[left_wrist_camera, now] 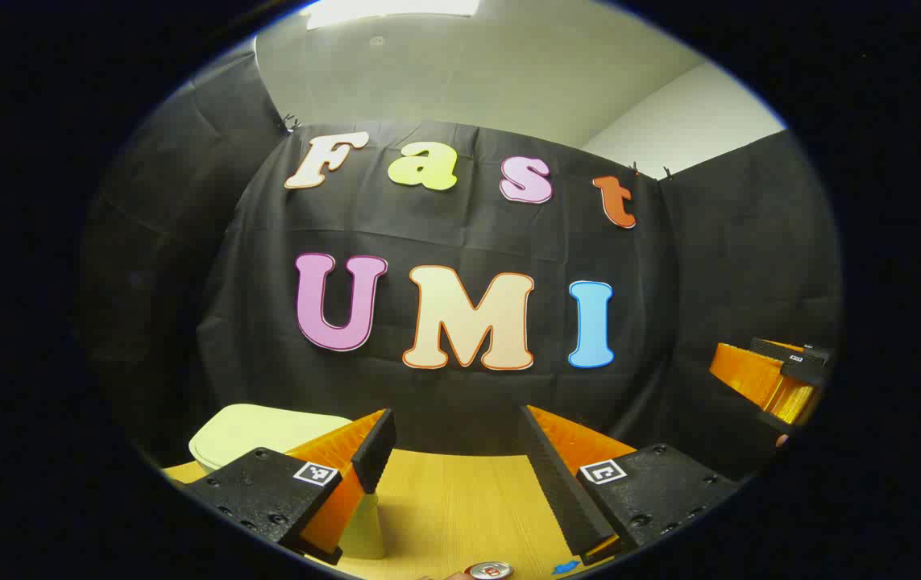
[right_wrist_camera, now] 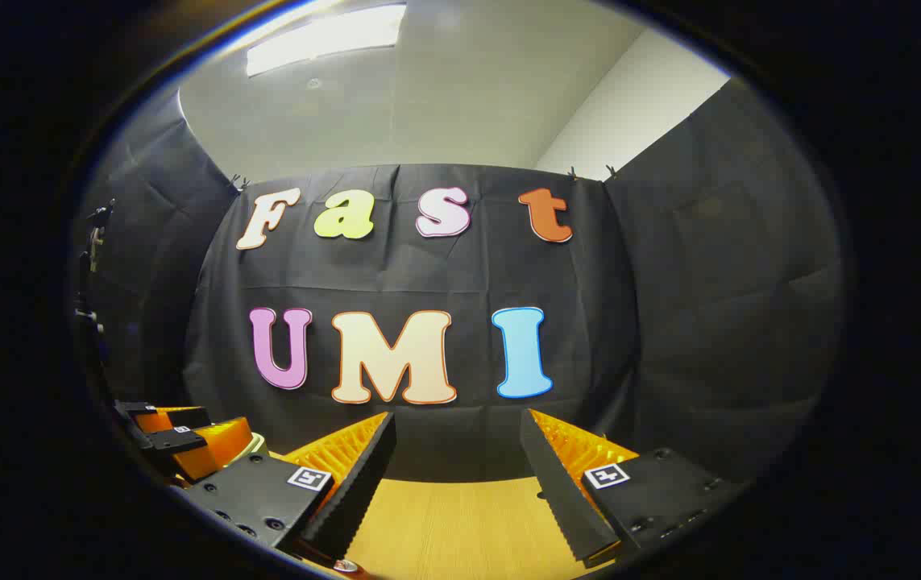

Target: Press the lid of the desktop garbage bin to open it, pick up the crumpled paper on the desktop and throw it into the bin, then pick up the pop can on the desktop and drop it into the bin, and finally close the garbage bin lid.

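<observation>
Both grippers [left_wrist_camera: 452,451] [right_wrist_camera: 456,459] wide open, empty; pop can [left_wrist_camera: 489,570] near, probably light and slick, grab around its sides.

the pop can [left_wrist_camera: 489,571] is cut by the bottom edge, and the left gripper's fingers [left_wrist_camera: 347,475] hide part of the bin [left_wrist_camera: 259,427].

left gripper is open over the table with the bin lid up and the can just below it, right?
Not quite: the bin lid is down, not up. The left gripper view shows it lying flat on the bin. The rest holds: the left gripper is open over the table, and the can sits just below it.
</observation>
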